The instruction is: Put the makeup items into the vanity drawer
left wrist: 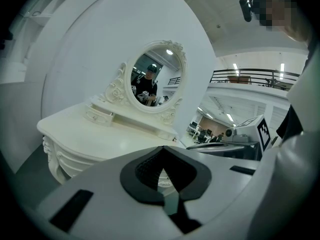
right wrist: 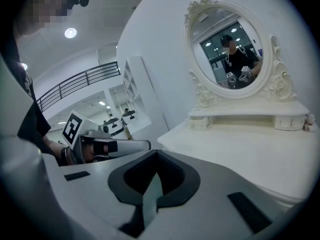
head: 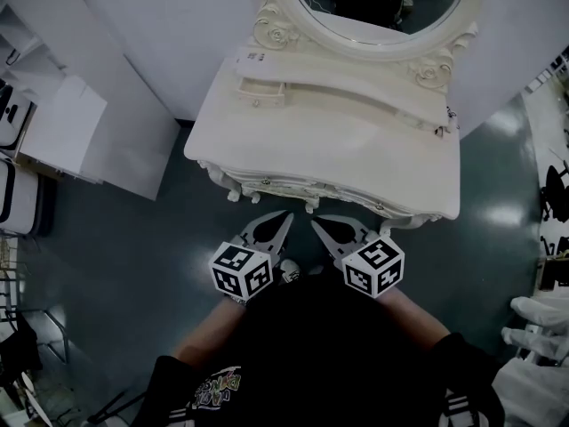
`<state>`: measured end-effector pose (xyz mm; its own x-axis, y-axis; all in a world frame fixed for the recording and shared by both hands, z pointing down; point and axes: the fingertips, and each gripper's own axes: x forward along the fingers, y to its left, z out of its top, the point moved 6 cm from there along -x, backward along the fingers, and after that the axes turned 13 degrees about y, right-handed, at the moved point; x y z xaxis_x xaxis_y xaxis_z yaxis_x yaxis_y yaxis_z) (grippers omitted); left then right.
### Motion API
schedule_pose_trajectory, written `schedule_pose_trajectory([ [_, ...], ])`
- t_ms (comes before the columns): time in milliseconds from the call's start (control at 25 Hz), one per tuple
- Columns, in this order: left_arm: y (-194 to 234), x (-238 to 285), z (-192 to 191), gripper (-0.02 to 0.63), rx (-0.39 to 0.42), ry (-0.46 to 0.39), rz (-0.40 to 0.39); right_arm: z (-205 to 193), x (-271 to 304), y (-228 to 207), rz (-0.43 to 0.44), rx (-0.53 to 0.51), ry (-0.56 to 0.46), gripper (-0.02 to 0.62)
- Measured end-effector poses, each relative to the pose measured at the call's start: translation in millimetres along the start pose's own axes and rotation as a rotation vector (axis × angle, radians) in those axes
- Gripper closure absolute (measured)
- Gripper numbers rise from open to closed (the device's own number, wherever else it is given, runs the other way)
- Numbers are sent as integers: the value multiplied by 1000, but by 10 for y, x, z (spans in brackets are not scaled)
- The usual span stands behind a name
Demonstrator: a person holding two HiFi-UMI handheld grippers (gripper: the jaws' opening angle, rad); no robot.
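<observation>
A white vanity (head: 356, 149) with an oval mirror (head: 382, 7) stands in front of me. Its top looks bare. A low shelf under the mirror has a small drawer (head: 258, 92) at its left end, also visible in the left gripper view as the drawer (left wrist: 97, 116). A tiny object (right wrist: 310, 119) sits at the shelf's right end, too small to identify. My left gripper (head: 286, 214) and right gripper (head: 315, 221) hover side by side just short of the vanity's carved front edge (head: 302, 189). Both are shut and hold nothing. I see no makeup items.
Dark green floor (head: 133, 238) surrounds the vanity. White panels (head: 116, 78) lean behind and to its left, with white shelving (head: 18, 123) at the far left. A white bulky object (head: 542, 327) sits at the lower right. My torso is close behind the grippers.
</observation>
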<state>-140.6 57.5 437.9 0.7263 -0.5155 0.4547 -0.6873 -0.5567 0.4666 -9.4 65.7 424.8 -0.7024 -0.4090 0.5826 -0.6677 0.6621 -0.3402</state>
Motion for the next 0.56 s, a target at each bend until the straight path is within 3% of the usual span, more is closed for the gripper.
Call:
schedule_pose_trajectory([
  [560,-10,20,21,604,1,1,1,1,-1,-39,5,7,5,566],
])
